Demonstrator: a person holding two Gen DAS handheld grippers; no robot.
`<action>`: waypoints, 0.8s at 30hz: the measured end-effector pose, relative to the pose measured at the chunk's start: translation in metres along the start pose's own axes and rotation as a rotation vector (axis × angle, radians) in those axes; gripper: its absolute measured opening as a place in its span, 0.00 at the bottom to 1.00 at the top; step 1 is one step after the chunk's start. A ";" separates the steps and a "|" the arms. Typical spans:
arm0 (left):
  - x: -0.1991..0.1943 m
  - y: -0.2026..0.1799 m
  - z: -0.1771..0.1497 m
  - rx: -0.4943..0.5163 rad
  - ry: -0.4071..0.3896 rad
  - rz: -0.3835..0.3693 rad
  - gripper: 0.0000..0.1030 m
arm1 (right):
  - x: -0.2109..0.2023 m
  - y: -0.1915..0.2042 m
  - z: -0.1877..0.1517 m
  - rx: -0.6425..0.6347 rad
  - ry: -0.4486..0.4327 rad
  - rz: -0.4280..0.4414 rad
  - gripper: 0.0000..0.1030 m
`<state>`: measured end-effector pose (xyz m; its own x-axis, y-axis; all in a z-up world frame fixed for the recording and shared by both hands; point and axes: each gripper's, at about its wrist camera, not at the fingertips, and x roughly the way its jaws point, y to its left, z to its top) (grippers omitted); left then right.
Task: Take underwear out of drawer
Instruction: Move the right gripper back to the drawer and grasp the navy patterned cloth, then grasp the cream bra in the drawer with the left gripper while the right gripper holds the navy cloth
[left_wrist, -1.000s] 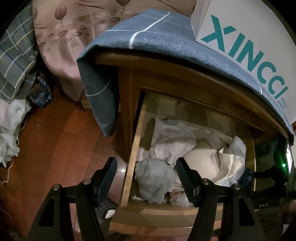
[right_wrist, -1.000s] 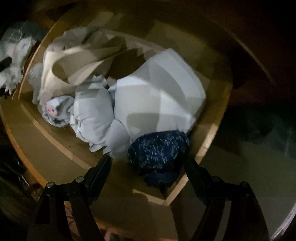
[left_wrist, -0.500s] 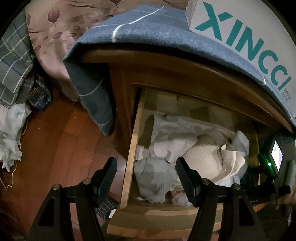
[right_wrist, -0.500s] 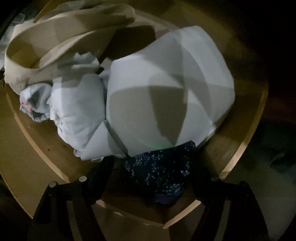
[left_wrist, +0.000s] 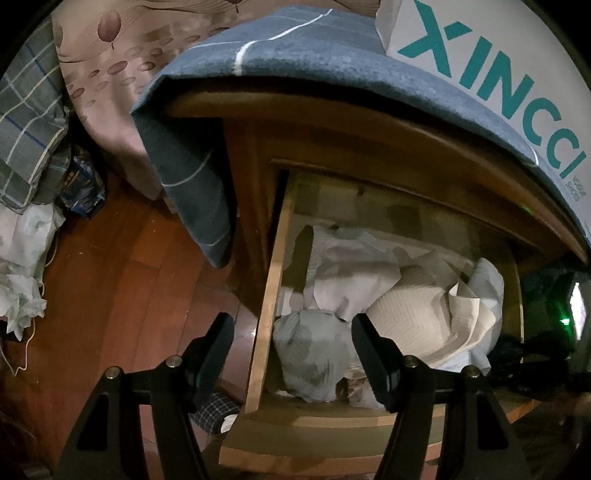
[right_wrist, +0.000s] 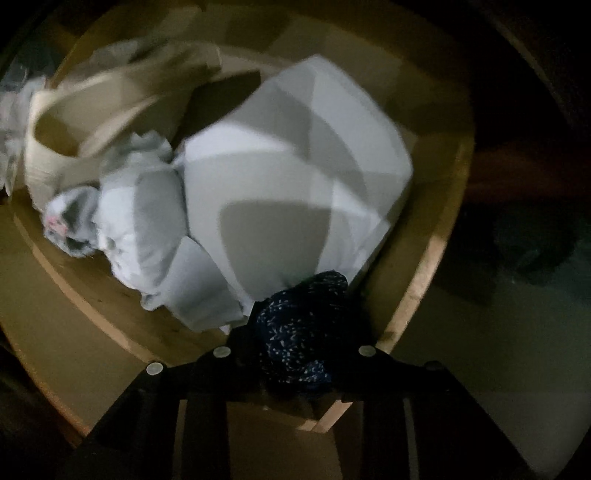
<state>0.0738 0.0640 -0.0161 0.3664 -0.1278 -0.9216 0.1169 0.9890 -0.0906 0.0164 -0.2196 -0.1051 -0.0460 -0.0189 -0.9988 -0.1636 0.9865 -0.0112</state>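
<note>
Right wrist, tongs (right_wrist: 295, 332) closing (apparently gripping) dark underwear (right_wrist: 299, 332)

A wooden drawer (left_wrist: 271, 295) stands pulled open, holding a heap of crumpled pale garments. A dark navy piece of underwear (right_wrist: 299, 332) with small white flecks lies bunched in the drawer's near corner, pinched between the right tongs (right_wrist: 295, 354), whose jaws have just been closing on it. A large folded white garment (right_wrist: 295, 206) lies just beyond the tongs, touching the navy piece.
</note>
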 end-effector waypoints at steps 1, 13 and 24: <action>0.000 0.000 0.000 0.000 -0.002 0.001 0.66 | -0.005 -0.003 -0.002 0.026 -0.019 0.014 0.26; 0.001 -0.002 -0.002 0.001 0.022 -0.075 0.66 | -0.054 -0.030 -0.024 0.337 -0.232 0.229 0.26; 0.000 -0.058 -0.011 0.190 0.012 -0.147 0.66 | -0.043 -0.017 -0.033 0.491 -0.279 0.300 0.26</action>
<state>0.0570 0.0074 -0.0149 0.3215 -0.2671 -0.9084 0.3402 0.9279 -0.1525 -0.0111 -0.2405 -0.0609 0.2497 0.2475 -0.9362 0.2902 0.9032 0.3162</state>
